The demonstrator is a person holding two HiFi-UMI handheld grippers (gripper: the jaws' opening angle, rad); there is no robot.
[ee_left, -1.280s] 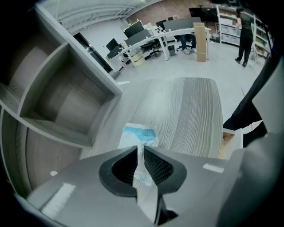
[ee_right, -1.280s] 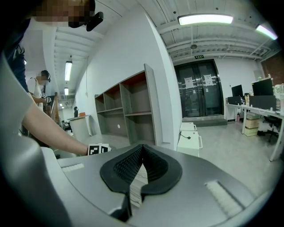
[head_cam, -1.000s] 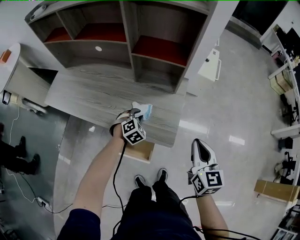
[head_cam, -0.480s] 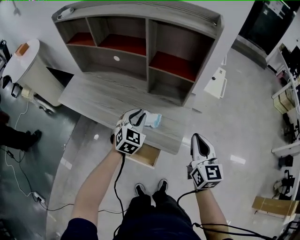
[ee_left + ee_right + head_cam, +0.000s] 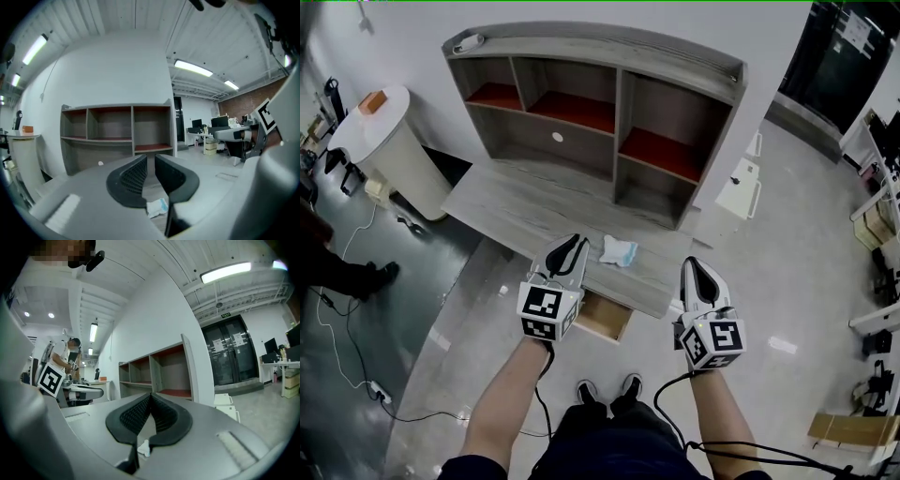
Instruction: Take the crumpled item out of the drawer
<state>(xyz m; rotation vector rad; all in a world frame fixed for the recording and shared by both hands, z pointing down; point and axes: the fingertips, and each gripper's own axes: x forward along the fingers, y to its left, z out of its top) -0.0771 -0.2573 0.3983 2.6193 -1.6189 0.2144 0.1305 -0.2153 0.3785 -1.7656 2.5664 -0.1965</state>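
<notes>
- The crumpled item lies on the counter near its front edge. It is not in the drawer, which stands open under that edge at about 6 o'clock from the item.
- It is a small white wad with a pale blue patch, creased and puffed. It looks like tissue or thin soft wrapping, but I cannot tell which.
- Judging from that, it should be very light and soft. It would give under the jaws and is neither fragile nor slippery.
- A pinch would flatten it rather than harm it. The likelier trouble is that so light a thing gets nudged along the smooth counter, or clings to a pad on letting go.
- The best hold, in my view, is across the bulk of the wad at its middle, with the jaws coming from above. A loose corner might unfold or tear.
- The left hand-held gripper is released, its jaws a narrow gap apart with nothing between them. The item sits just beside its tip at about 3 o'clock, not touching it.
- The right hand-held gripper is clenched on nothing, its jaw tips meeting. The item is at about 9 o'clock from it, farther off.
- With the item on the counter, the taking-out looks done.
</notes>
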